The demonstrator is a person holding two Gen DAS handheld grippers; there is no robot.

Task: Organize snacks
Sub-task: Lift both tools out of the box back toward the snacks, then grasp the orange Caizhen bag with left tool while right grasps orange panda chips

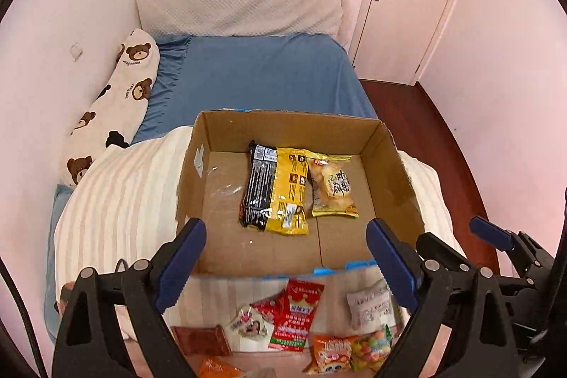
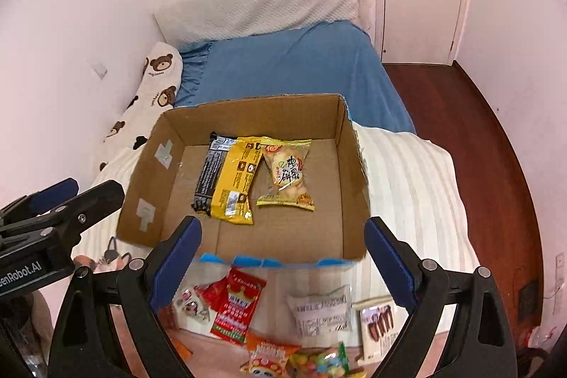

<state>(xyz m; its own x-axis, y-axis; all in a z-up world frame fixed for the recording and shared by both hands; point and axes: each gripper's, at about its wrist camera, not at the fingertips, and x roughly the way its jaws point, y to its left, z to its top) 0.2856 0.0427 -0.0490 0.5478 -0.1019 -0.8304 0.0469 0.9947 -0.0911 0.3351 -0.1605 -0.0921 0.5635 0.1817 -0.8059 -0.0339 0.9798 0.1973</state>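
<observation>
Cardboard box [image 1: 386, 158] is sitting open on the striped blanket [image 1: 117, 201] of a bed, and three snack packs are lying side by side on its floor, toward the far wall: a black pack [image 1: 257, 183] on the left, a yellow pack [image 1: 288, 190] overlapping its right edge, and a clear biscuit pack [image 1: 331, 186] with yellow ends touching the yellow one on the right. The rest of the box floor is showing bare cardboard.

Just outside the near wall of the box, more snacks are lying loose: a red packet [image 1: 297, 314], a white packet [image 1: 370, 307], an orange packet [image 1: 329, 353] and a bag of coloured candies [image 1: 372, 348] beside it, near the bottom edge of both views.

Left gripper [image 1: 285, 257] is hovering above the near rim of the box, its jaws standing wide apart and gripping nothing. Right gripper [image 2: 281, 254] is hanging just beside it, likewise spread wide and empty, pointing down at the box.

Beyond the box a blue sheet [image 1: 262, 73] and a bear-print pillow [image 1: 120, 94] are lying along the left wall
</observation>
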